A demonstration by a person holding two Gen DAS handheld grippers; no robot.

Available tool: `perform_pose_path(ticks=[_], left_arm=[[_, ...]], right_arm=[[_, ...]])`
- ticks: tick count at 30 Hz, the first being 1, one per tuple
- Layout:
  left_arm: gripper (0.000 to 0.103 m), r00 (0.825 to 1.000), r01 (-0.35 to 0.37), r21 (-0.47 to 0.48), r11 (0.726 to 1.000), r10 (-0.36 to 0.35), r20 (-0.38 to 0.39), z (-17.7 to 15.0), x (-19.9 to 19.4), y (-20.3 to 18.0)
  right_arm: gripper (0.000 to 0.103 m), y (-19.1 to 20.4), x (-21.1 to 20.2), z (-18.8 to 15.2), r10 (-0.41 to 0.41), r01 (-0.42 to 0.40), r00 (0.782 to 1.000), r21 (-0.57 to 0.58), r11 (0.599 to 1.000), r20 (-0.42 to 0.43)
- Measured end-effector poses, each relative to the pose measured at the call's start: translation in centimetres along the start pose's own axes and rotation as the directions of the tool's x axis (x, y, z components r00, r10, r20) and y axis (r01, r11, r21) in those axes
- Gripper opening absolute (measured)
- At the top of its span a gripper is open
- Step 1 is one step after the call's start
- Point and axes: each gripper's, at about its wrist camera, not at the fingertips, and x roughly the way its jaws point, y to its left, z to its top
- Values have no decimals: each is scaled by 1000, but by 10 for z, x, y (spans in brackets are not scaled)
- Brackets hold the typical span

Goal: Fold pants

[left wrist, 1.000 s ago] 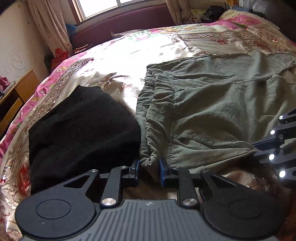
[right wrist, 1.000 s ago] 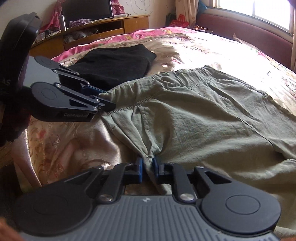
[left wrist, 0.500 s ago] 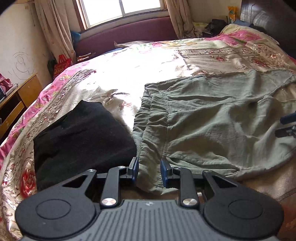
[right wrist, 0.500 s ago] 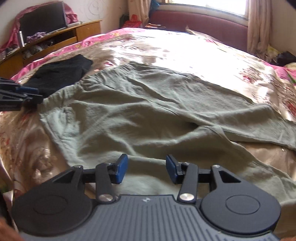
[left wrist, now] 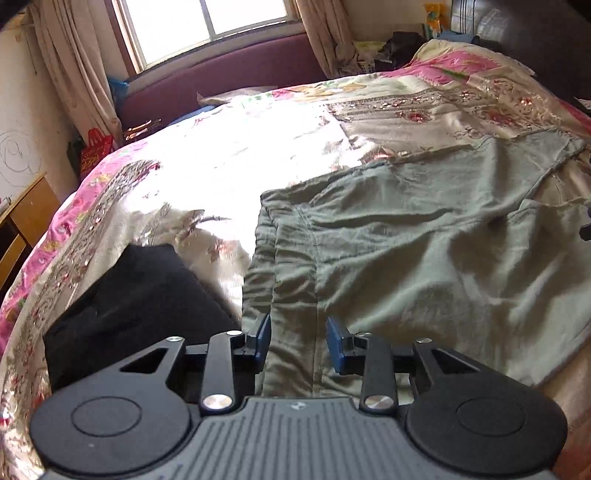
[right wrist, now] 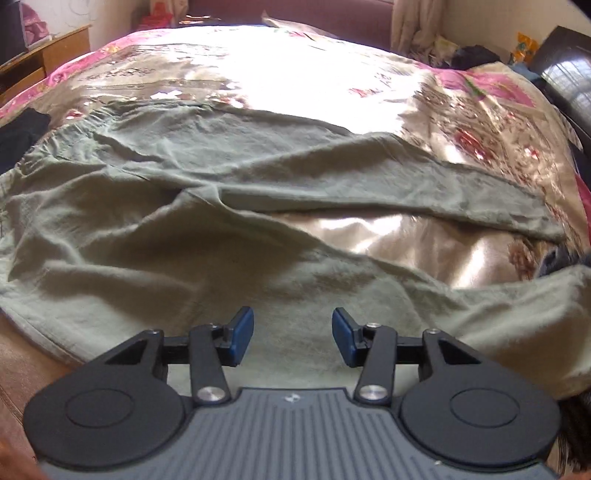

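Left wrist view: left gripper (left wrist: 297, 343) is seen at lower centre, jaws parted and just widened further, nothing pinched. The green pants (left wrist: 424, 258) are spread flat on the floral bedspread (left wrist: 229, 166), filling the centre and right of the frame; the gathered waistband runs up from between the blue pads (left wrist: 263, 338) (cloth lies under the gap, not clamped). A folded black garment (left wrist: 140, 306) is placed just beside the waistband at lower left, edges touching or nearly so. A window (left wrist: 207, 26) and curtain (left wrist: 77, 74) are visible at upper left.

Right wrist view: right gripper (right wrist: 293, 338) is seen at lower centre, jaws apart, pads clear of the fabric, nothing held. The pants (right wrist: 184, 236) cover the left and middle of the frame, with both legs stretched toward the right edge and splayed, a wedge of bedspread (right wrist: 388, 236) exposed between them. The near leg passes under the gripper; its far end is blurred at right.
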Motion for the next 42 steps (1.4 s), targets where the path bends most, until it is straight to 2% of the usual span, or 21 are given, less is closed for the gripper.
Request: perform_pose_path(ticks=[4,7,10,14,19,22,29,31,33,35,38,40,42], left_arm=[[55,999,8,108,994,-12,33,48,59,15],[55,999,34,139,990,-37,17,78,106,31],[55,998,68,144,987,-69,5,100,146,45],[56,990,138,114,984,-132,-55,116,188,57],[57,974,217,96,972,-208,-93,122,215,57],[64,966,239,88,967,-227,-125,122,229,56],[69,964,238,87,967,-224,-145,122,232,60],[69,969,222,103,970,-208,-137,123,228,63],[70,970,215,109,971,-199,-137,123,231,64],[73,968,215,84,973,-201,-150,123,237,65],[74,966,211,55,976,-200,-165,125,241,64],[71,964,206,24,978,-199,-175,128,245,63],[54,963,205,-3,979,-202,-176,131,246,60]], right_arm=[[56,5,46,75,105,-95,993,-156,983,57],[57,10,96,129,157,-148,988,-267,952,13],[57,11,132,163,152,-147,988,-363,920,-16],[59,-8,168,188,152,-172,985,-362,916,-85],[61,-31,204,196,172,-209,976,-338,918,-137],[63,-41,214,197,218,-252,965,-283,926,-145],[58,-43,207,192,229,-275,957,-319,907,-176],[50,-41,204,191,240,-294,951,-340,893,-193],[49,-38,202,188,228,-286,954,-369,884,-193],[46,-36,205,187,226,-285,954,-355,890,-199],[33,-31,204,184,231,-284,955,-346,894,-187],[19,-29,203,181,235,-283,955,-324,903,-179],[8,-27,202,180,228,-271,958,-304,913,-172]])
